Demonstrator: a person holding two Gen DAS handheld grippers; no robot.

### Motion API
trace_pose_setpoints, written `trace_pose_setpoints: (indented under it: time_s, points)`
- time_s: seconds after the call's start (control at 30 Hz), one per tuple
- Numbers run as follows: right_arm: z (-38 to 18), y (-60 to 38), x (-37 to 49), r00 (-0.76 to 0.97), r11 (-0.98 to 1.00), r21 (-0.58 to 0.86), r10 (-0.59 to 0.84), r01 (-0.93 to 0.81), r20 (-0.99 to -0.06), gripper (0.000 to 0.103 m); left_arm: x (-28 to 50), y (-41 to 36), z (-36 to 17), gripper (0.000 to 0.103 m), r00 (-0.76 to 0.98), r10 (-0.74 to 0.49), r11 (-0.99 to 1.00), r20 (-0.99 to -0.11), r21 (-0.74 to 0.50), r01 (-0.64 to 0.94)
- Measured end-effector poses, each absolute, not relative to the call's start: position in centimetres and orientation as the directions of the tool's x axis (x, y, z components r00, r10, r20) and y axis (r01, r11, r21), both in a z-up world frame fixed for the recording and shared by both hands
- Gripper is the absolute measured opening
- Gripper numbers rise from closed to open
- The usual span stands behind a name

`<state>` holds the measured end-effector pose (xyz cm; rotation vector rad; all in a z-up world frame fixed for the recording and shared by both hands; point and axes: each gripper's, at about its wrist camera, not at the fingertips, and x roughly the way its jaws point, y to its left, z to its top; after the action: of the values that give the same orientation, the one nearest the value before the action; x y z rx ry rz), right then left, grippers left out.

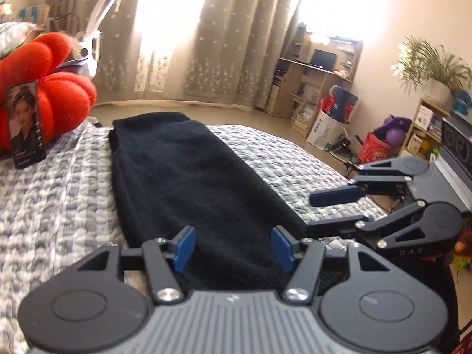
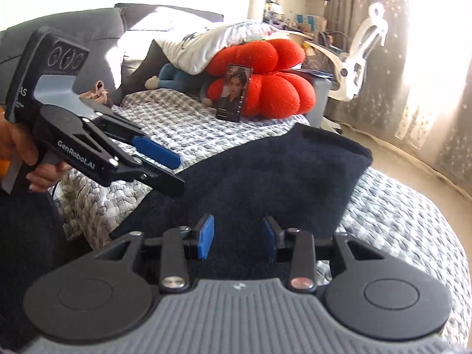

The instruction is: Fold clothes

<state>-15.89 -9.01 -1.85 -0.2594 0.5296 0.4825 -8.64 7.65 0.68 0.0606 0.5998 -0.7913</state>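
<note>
A dark navy garment (image 1: 188, 177) lies folded into a long strip on the grey-white quilted bed cover (image 1: 53, 206); it also shows in the right wrist view (image 2: 265, 177). My left gripper (image 1: 233, 247) is open and empty, its blue pads (image 1: 184, 247) just above the garment's near end. My right gripper (image 2: 239, 239) is open and empty over the near edge of the garment. Each gripper shows in the other's view: the right one (image 1: 321, 209) by the garment's right edge, the left one (image 2: 174, 171) at its left edge, both open.
A red puffy cushion (image 1: 56, 88) with a photo card (image 1: 26, 124) leaning on it sits at the bed's head. A white pillow (image 2: 212, 44), a white chair (image 2: 360, 59), curtains (image 1: 224, 44), a desk (image 1: 312, 82), bags and shelves stand around the bed.
</note>
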Motion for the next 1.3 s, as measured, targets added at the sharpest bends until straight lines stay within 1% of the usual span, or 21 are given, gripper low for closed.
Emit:
trace_pose_setpoints:
  time_s: [0.13,0.23,0.3,0.33,0.47,0.53,0.67,0.77,0.9,0.97,1.17,1.23,1.3]
  points:
    - [-2.9,-8.7,-12.9,0.709,0.801,-0.134,0.422,-0.583,-0.565,0.039,-7.1,6.0,-0.4,0.065,0.494,-0.678,0.63,-0.544,-0.084,0.772]
    - [-4.2,-9.4,-11.0,0.677,0.777,-0.108,0.461,-0.621,-0.574,0.039,-5.7,5.9,-1.9,0.065,0.443,-0.692,0.587,-0.57,-0.086,0.805]
    - [-4.9,-10.1,-10.5,0.651,0.757,-0.104,0.473,-0.645,-0.594,0.039,-5.1,6.1,-3.1,0.065,0.415,-0.677,0.574,-0.607,-0.083,0.815]
    - [-5.1,-10.5,-10.4,0.638,0.746,-0.104,0.478,-0.658,-0.603,0.039,-5.0,6.4,-3.7,0.065,0.406,-0.678,0.564,-0.613,-0.08,0.822]
    - [-5.9,-12.2,-10.0,0.587,0.698,-0.106,0.499,-0.708,-0.637,0.037,-5.6,8.5,-4.4,0.065,0.394,-0.71,0.533,-0.584,-0.08,0.843]
    - [-5.9,-13.2,-10.3,0.575,0.675,-0.113,0.513,-0.729,-0.638,0.037,-6.1,9.4,-4.4,0.065,0.389,-0.715,0.523,-0.581,-0.074,0.849]
    - [-5.1,-14.5,-10.3,0.548,0.665,-0.072,0.543,-0.743,-0.636,0.037,-6.2,10.3,-3.4,0.065,0.369,-0.72,0.502,-0.587,-0.073,0.862]
    - [-4.2,-14.8,-9.8,0.557,0.669,-0.046,0.576,-0.742,-0.599,0.038,-5.2,10.7,-2.3,0.065,0.38,-0.735,0.502,-0.561,-0.074,0.862]
    - [-3.8,-14.7,-7.2,0.609,0.705,-0.049,0.573,-0.708,-0.549,0.038,-2.2,9.9,-1.5,0.065,0.429,-0.739,0.534,-0.519,-0.063,0.843]
    - [-4.0,-14.2,-5.6,0.629,0.714,-0.07,0.562,-0.697,-0.538,0.038,-0.8,8.8,-1.7,0.065,0.433,-0.74,0.531,-0.515,-0.052,0.846]
    - [-5.8,-12.9,-1.5,0.625,0.705,-0.093,0.55,-0.703,-0.554,0.039,3.0,5.9,-3.7,0.065,0.413,-0.733,0.504,-0.541,-0.024,0.864]
    - [-6.5,-14.0,-1.0,0.619,0.706,-0.088,0.546,-0.703,-0.565,0.039,3.6,6.2,-4.7,0.065,0.406,-0.731,0.507,-0.548,-0.039,0.861]
    - [-7.1,-15.4,-1.3,0.619,0.71,-0.068,0.558,-0.701,-0.553,0.038,3.9,7.2,-5.2,0.065,0.392,-0.75,0.508,-0.532,-0.083,0.858]
